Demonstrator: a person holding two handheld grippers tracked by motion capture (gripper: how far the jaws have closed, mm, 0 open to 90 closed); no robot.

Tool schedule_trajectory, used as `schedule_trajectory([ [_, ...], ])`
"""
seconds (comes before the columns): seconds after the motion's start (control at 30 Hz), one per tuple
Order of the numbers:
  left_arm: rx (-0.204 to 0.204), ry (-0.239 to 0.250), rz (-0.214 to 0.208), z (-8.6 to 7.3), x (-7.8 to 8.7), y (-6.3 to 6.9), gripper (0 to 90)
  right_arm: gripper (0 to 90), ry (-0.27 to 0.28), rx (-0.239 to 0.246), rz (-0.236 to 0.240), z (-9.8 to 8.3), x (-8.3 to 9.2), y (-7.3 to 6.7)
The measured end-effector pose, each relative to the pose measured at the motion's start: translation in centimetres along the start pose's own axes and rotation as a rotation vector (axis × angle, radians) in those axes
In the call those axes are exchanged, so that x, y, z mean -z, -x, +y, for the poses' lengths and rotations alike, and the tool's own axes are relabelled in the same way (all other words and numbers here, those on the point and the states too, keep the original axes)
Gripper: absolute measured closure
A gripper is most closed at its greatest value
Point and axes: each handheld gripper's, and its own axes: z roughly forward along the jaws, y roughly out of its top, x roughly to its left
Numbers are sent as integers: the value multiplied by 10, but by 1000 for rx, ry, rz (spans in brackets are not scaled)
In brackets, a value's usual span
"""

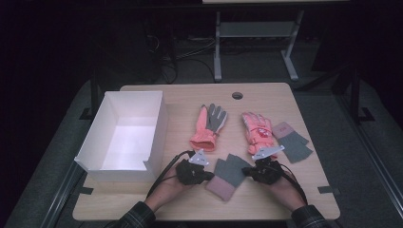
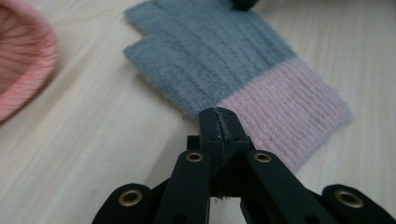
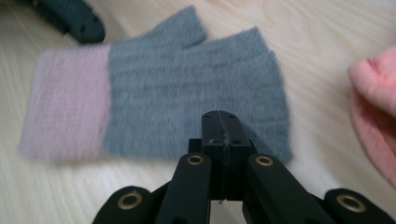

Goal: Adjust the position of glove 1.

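grey mitten (image 1: 227, 176) pinched by left gripper (image 2: 218, 122), white box (image 1: 124, 137) beside.

Light wood tabletop (image 1: 304, 190) with round cable hole (image 1: 237, 95), lit brightly from above. Dark room around it. Grey floor (image 1: 256, 66), tangled cables (image 1: 176, 57), second desk's grey metal legs (image 1: 217, 47) behind.

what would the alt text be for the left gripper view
The left gripper, jaws shut, pinches the edge of a fingerless glove lying flat on the wooden table, where its grey part meets the pink ribbed cuff. A coral glove's cuff shows at the left edge.
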Motion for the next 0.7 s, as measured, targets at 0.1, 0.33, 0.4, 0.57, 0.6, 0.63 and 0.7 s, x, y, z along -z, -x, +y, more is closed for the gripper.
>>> schedule_trajectory([
  [0.1,-13,-4,-20,2,-2,6,896,900,6,5,-6,5,-6,0],
  [0.33,-42,2,-62,5,-7,16,896,900,8,16,-8,16,-16,1],
  [0.4,-47,6,-73,7,-9,20,896,900,14,13,-2,22,-22,3],
  [0.57,-59,6,-95,11,-15,26,896,900,18,10,4,30,-30,3],
  [0.6,-60,9,-96,12,-16,27,896,900,21,14,8,33,-33,3],
  [0.63,-64,7,-100,13,-17,28,896,900,19,14,6,35,-35,2],
  [0.7,-73,5,-102,15,-20,29,896,900,20,28,9,40,-40,1],
])
